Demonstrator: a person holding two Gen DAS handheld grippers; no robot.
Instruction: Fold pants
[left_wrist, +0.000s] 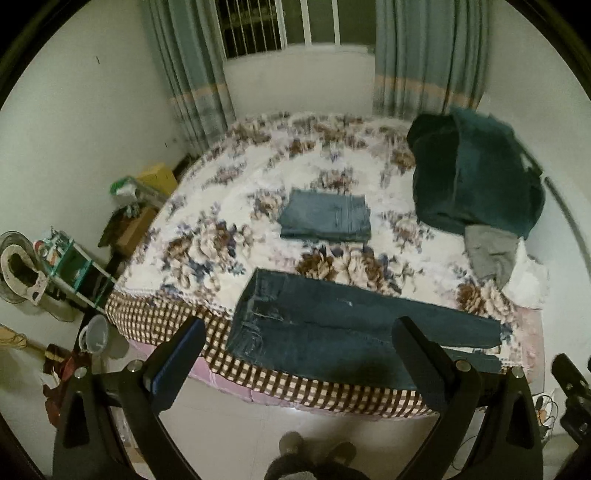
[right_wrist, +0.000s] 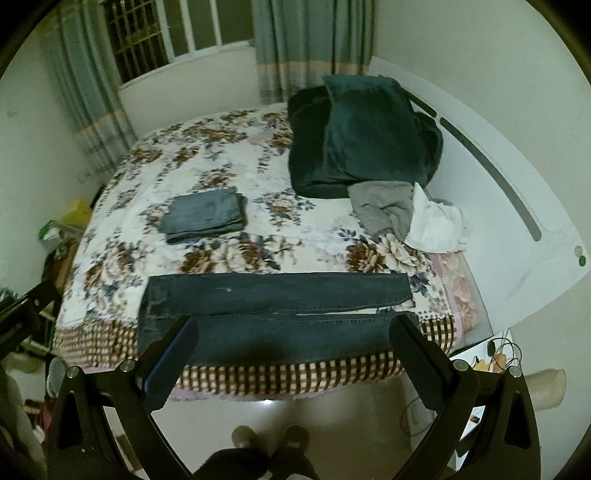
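Dark blue jeans (left_wrist: 332, 325) (right_wrist: 280, 310) lie spread flat along the near edge of the bed, waistband to the left, both legs running right side by side. A folded pair of lighter blue jeans (left_wrist: 325, 219) (right_wrist: 205, 214) rests on the flowered bedspread further back. My left gripper (left_wrist: 299, 332) hangs open above the floor in front of the bed, its fingers framing the dark jeans' waist and thigh part, holding nothing. My right gripper (right_wrist: 295, 332) is also open and empty, held before the near leg. The right gripper's body (left_wrist: 570, 391) shows at the left wrist view's right edge.
A dark green bundle of bedding (left_wrist: 476, 173) (right_wrist: 362, 136), a grey garment (left_wrist: 491, 254) (right_wrist: 384, 206) and a white cloth (right_wrist: 436, 221) lie at the bed's far right. Shelves and boxes (left_wrist: 85, 266) crowd the floor left of the bed. A person's feet (right_wrist: 269, 439) stand on the tiles below.
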